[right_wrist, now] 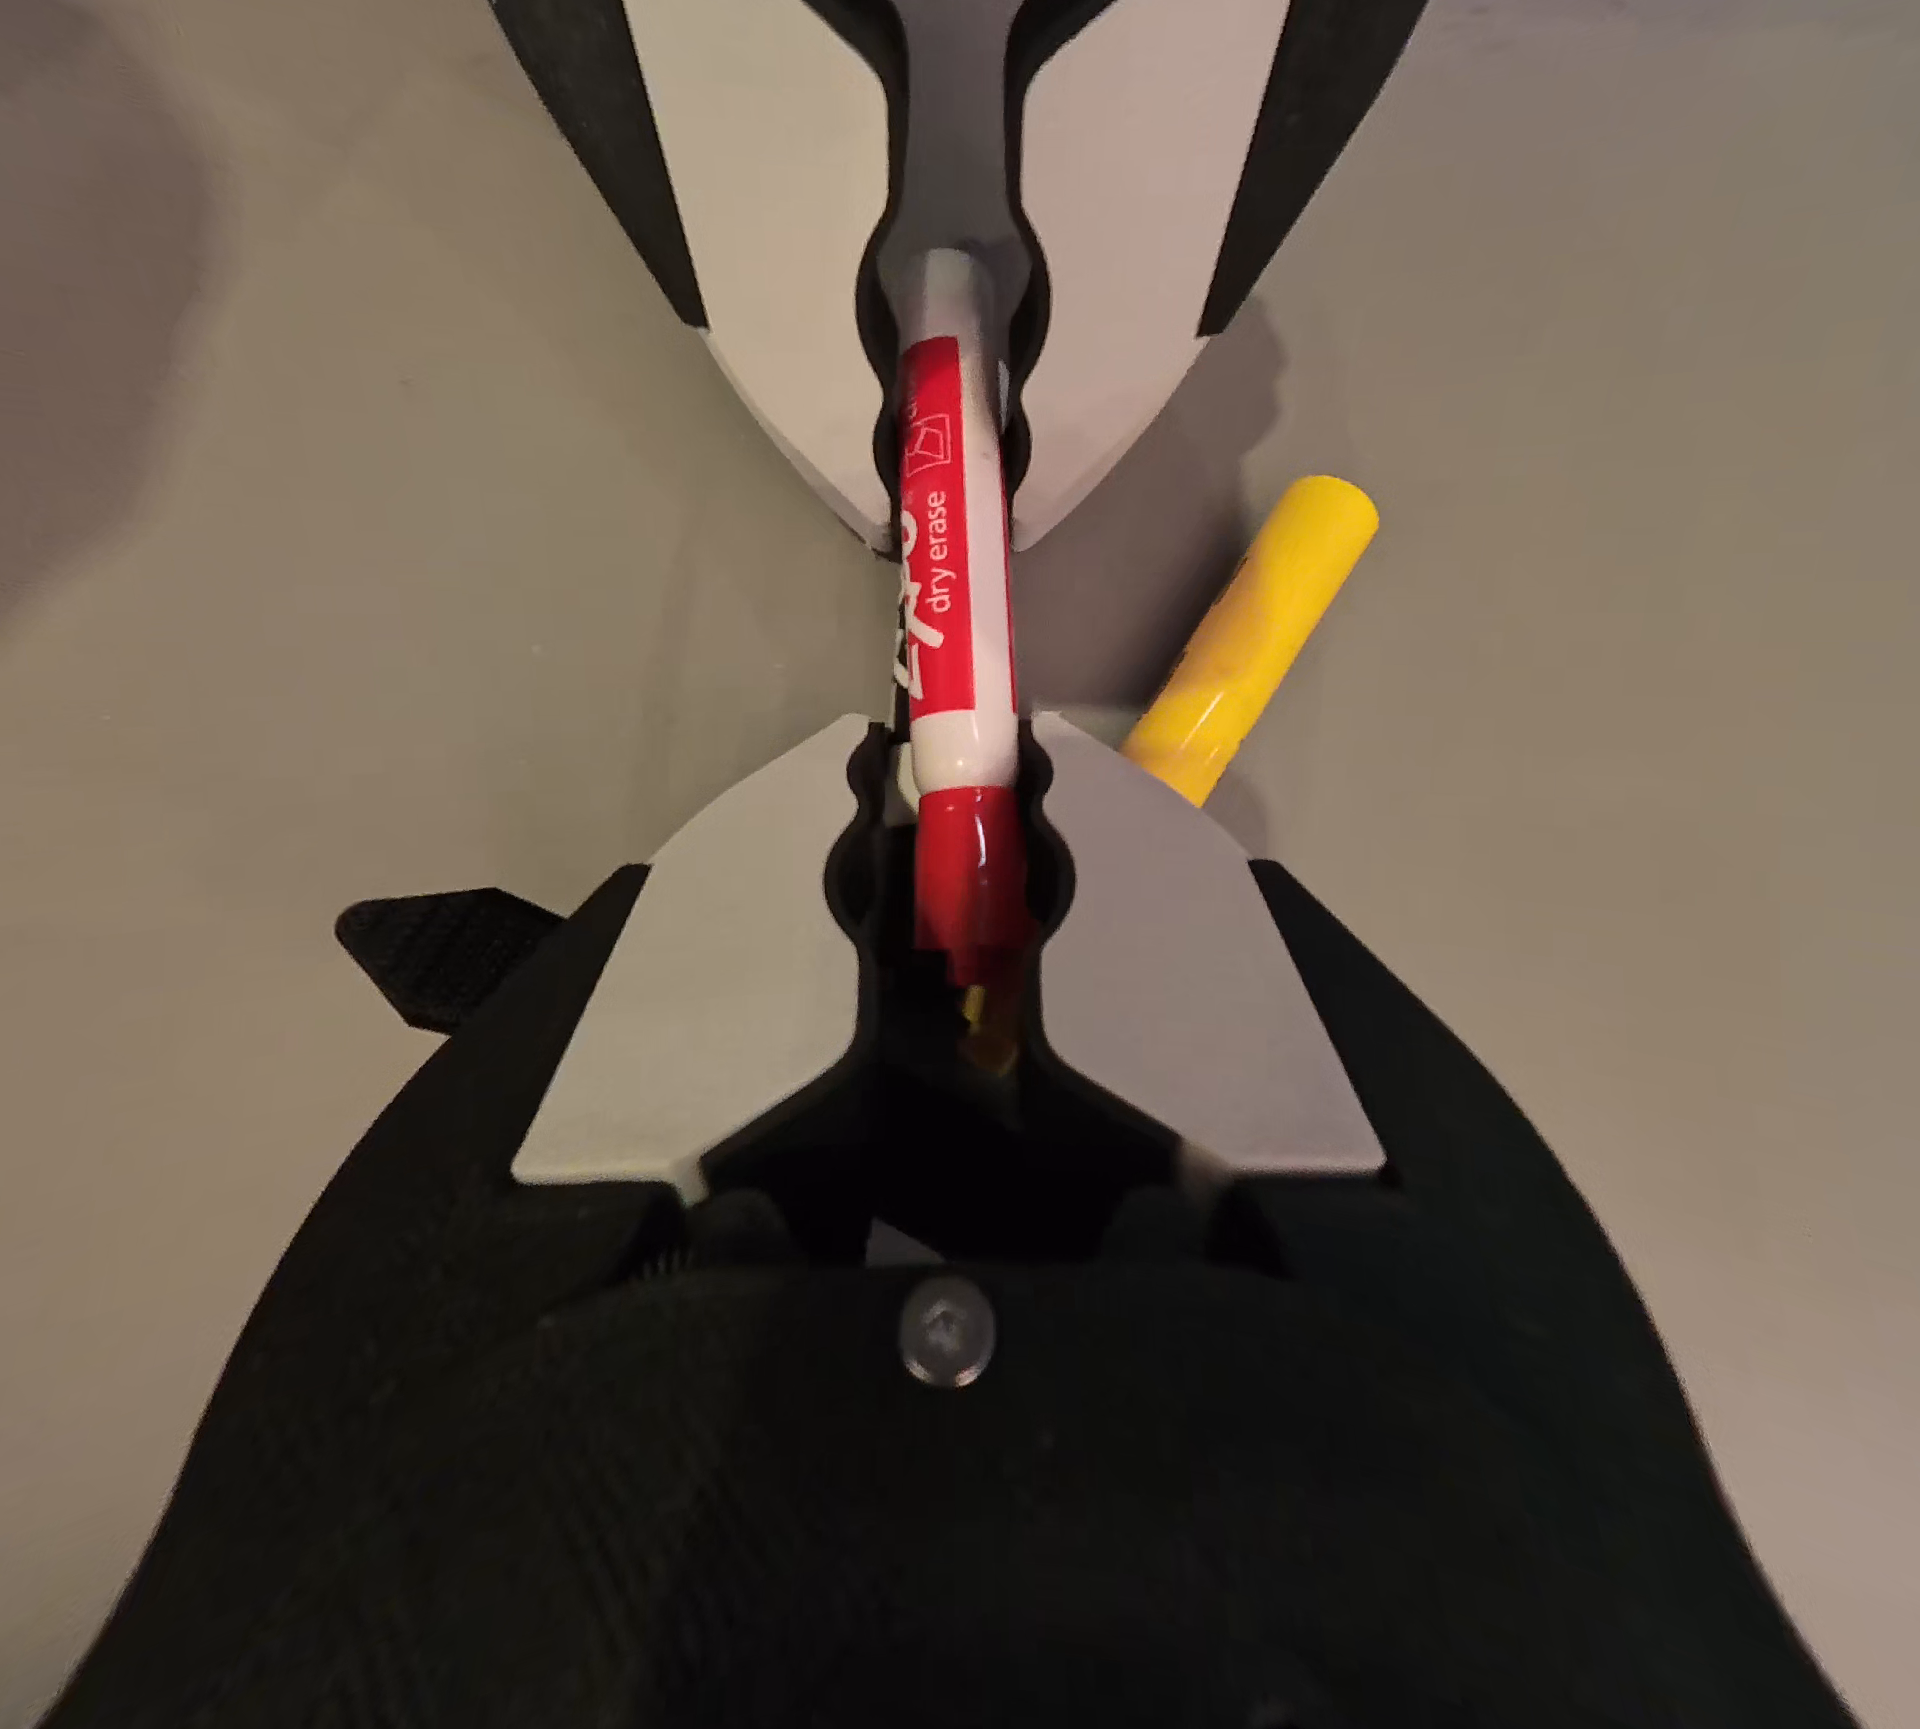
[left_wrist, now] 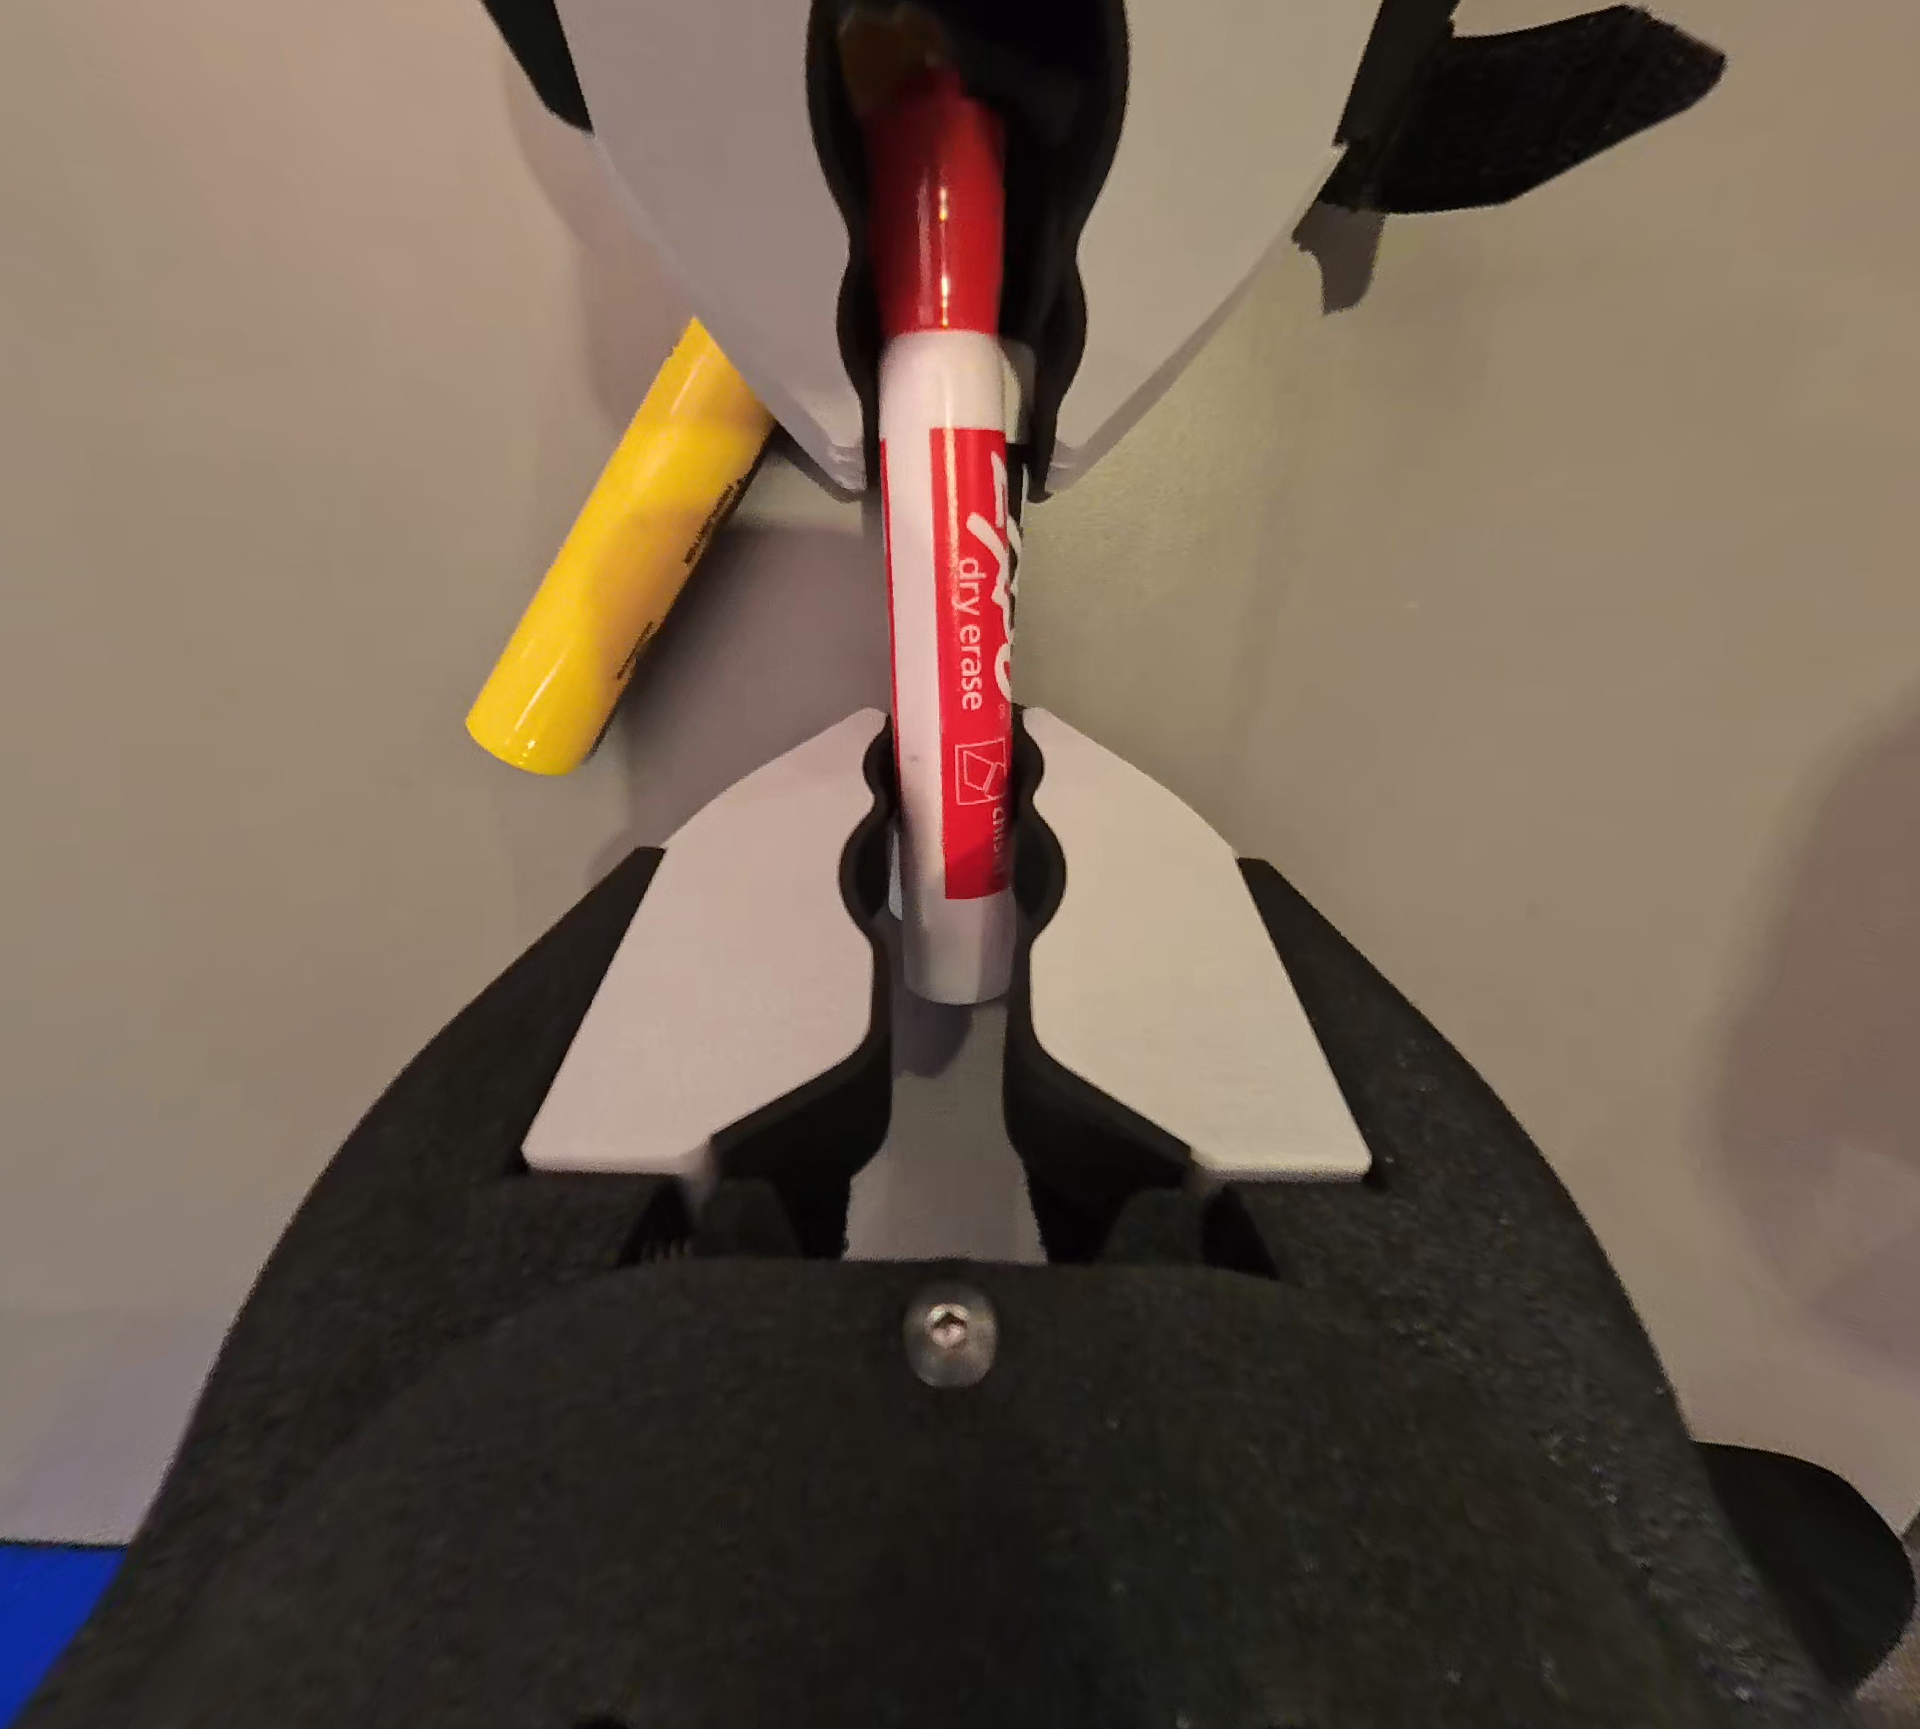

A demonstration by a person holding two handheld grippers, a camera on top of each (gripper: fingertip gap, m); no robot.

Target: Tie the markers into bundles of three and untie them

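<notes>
Holding: my left gripper and my right gripper are both clamped on the red marker, facing each other tip to tip over the grey table.
Red marker: white barrel with a red label band and a glossy red cap; my left grips the plain white end, my right grips the cap end, and it spans the small gap between them.
Yellow marker: the yellow marker lies tilted on the table just beside my right gripper's fingers, one end tucked beneath them.
Black strap: a black strap sticks out sideways from behind my right gripper.
Hard to see: something yellowish shows past the red cap, deep between my right fingers; I cannot tell what it is.
</notes>
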